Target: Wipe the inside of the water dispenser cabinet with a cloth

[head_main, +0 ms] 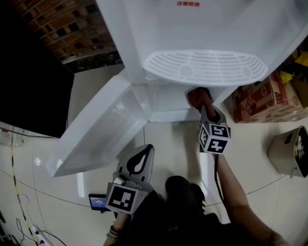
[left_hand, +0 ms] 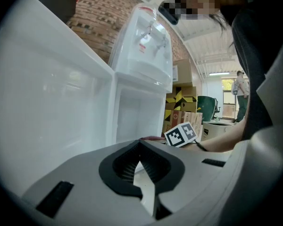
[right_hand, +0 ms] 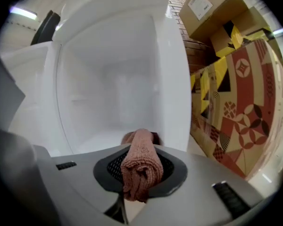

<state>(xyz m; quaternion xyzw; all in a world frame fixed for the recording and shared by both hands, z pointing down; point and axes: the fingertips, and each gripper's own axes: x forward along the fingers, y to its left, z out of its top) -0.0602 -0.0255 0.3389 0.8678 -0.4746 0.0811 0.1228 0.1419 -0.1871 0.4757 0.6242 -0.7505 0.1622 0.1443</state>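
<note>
The white water dispenser [head_main: 195, 24] stands with its lower cabinet door [head_main: 100, 132] swung open to the left. My right gripper [head_main: 204, 110] is at the cabinet mouth, shut on a rolled reddish-brown cloth [head_main: 197, 97] that pokes into the opening. In the right gripper view the cloth [right_hand: 141, 166] fills the jaws, and the bare white cabinet interior [right_hand: 113, 93] lies just ahead. My left gripper [head_main: 140, 160] hangs back beside the open door, shut with nothing in it. From the left gripper [left_hand: 140, 147] I see the cabinet interior [left_hand: 137, 117] and the right gripper's marker cube [left_hand: 181, 134].
Cardboard boxes [head_main: 262, 99] stand right of the dispenser, close to the cabinet's right wall [right_hand: 172, 102]. A beige bin-like object [head_main: 292, 150] sits on the tiled floor at the right. Cables [head_main: 15, 188] trail at the left, and a small blue device [head_main: 97, 202] lies near my left gripper.
</note>
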